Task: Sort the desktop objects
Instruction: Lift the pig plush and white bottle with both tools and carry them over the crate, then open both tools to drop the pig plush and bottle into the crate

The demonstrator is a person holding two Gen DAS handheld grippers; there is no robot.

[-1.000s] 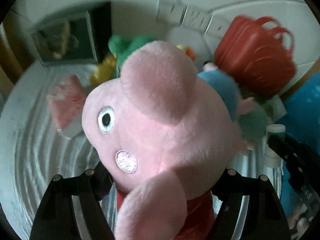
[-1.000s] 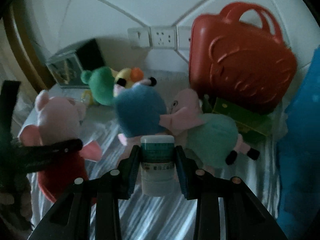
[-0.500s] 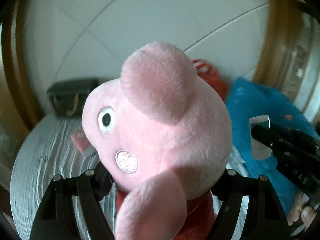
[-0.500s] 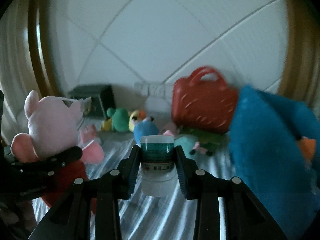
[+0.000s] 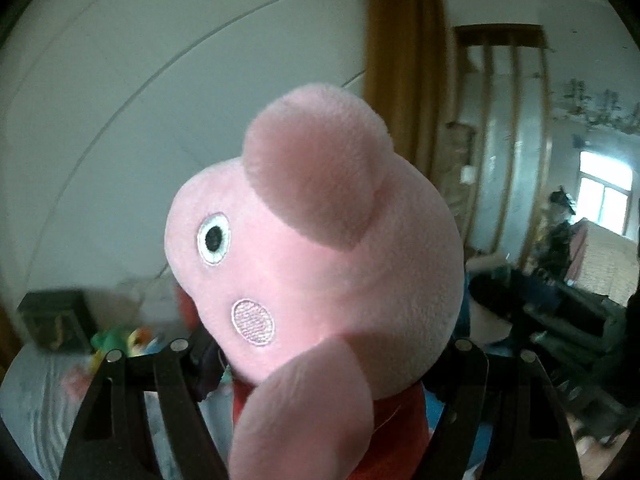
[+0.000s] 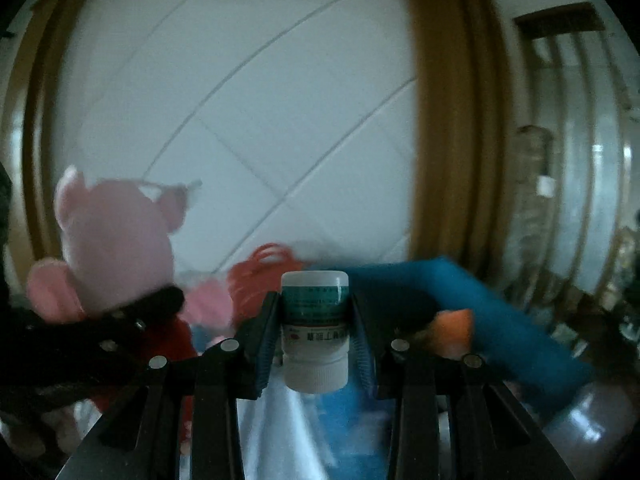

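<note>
left gripper (image 5: 320, 392) clamps pink pig plush (image 5: 320, 248), frame centre | right gripper (image 6: 314, 336) grips upside-down medicine bottle (image 6: 314, 332), lower centre

Both cameras now point higher and further to the right than one second ago. In the left wrist view, the red basket, blue plush and wall sockets are out of frame; a brown vertical trim (image 5: 404, 60), a glazed door (image 5: 504, 152) and a lit window (image 5: 606, 196) have entered on the right. The dark box (image 5: 56, 320) and the small plush toys (image 5: 120, 338) have dropped to the lower left edge. In the right wrist view, the red basket (image 6: 260, 276) has shrunk to a blurred strip behind the bottle, and the blue plush (image 6: 472, 316) now stretches across the lower right.
</note>
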